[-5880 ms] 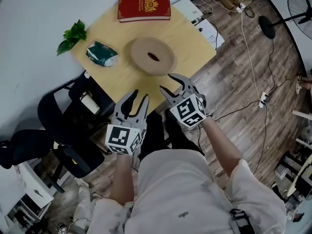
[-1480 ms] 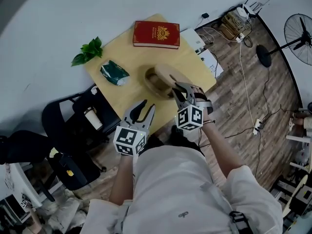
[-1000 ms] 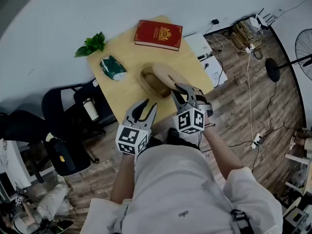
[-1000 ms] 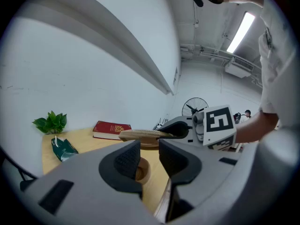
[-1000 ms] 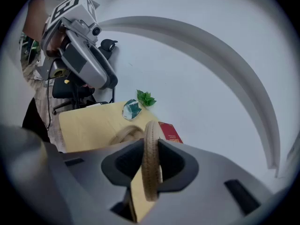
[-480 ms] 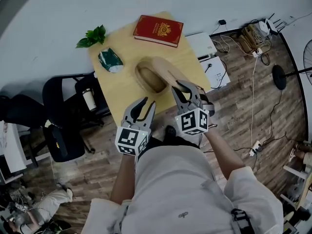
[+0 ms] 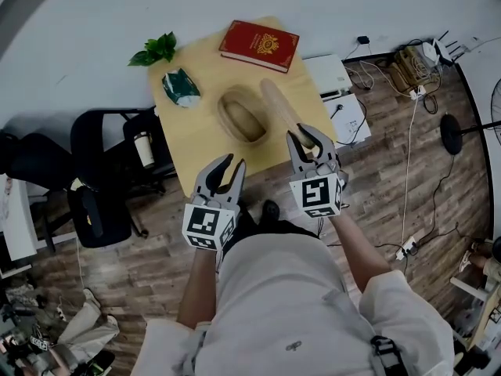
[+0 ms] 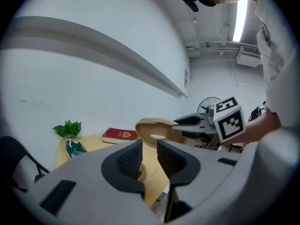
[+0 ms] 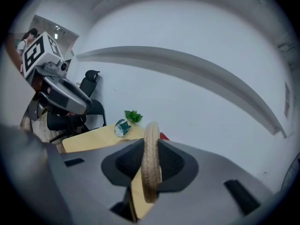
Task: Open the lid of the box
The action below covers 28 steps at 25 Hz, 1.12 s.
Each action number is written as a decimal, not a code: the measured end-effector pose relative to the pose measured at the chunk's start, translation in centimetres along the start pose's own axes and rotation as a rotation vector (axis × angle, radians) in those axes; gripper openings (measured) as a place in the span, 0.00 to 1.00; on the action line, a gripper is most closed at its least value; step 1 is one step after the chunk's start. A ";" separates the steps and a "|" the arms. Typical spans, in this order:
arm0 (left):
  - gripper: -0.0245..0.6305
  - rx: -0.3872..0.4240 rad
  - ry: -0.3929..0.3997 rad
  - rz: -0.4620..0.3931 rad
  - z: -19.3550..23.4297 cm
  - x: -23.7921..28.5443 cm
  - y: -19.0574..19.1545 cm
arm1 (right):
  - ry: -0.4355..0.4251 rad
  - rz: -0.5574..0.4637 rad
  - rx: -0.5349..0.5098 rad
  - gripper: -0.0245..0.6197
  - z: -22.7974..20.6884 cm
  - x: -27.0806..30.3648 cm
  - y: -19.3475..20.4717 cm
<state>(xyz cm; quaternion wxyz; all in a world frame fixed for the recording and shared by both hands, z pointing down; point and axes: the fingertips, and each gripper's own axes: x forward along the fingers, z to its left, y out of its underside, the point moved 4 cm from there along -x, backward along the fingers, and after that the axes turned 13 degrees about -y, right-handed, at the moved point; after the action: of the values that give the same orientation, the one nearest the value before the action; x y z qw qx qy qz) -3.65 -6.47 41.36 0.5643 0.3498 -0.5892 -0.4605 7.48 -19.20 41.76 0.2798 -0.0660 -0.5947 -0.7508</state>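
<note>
A round woven box point(image 7: 242, 116) stands open on the wooden table point(image 7: 188, 135), its hollow inside showing. Its lid point(image 7: 285, 113) is off the box and tilted up on edge just to the right. My right gripper point(image 7: 309, 149) is shut on the lid's near rim; in the right gripper view the woven rim point(image 9: 151, 163) sits pinched between the two pads. My left gripper point(image 7: 221, 175) hovers over the table's near edge, left of the box. Its jaws are closing, with nothing between them. In the left gripper view the lid point(image 8: 154, 126) hangs ahead in the right gripper point(image 8: 197, 123).
A red book point(image 7: 259, 45) lies at the table's far edge. A green plant sprig point(image 7: 156, 50) and a green packet point(image 7: 181, 87) lie at its far left. Black chairs point(image 7: 109, 151) and a cup point(image 7: 142, 149) stand left of the table, cables and a white box point(image 7: 327, 73) to its right.
The lid has swung up from slanting over the box to standing on edge beside it, baring the inside. The left gripper's jaws have narrowed.
</note>
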 end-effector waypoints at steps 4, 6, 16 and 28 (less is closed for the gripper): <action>0.18 0.001 -0.012 -0.012 0.0 -0.9 0.1 | 0.013 -0.024 0.080 0.17 0.0 -1.0 0.0; 0.17 -0.003 -0.018 -0.016 0.0 -1.4 0.2 | 0.008 -0.035 0.124 0.17 0.3 -1.4 0.1; 0.14 0.000 -0.031 -0.035 0.4 -3.5 0.3 | 0.010 -0.060 0.277 0.17 1.7 -2.9 0.7; 0.10 -0.005 -0.059 -0.043 1.0 -4.9 0.8 | 0.027 -0.062 0.350 0.17 2.2 -4.1 1.7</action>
<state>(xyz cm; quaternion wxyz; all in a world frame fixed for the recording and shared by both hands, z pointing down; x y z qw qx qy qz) -3.95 -1.50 40.49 0.5375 0.3471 -0.5967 -0.4843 11.25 -15.99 42.04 0.2716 0.0120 -0.7141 -0.6451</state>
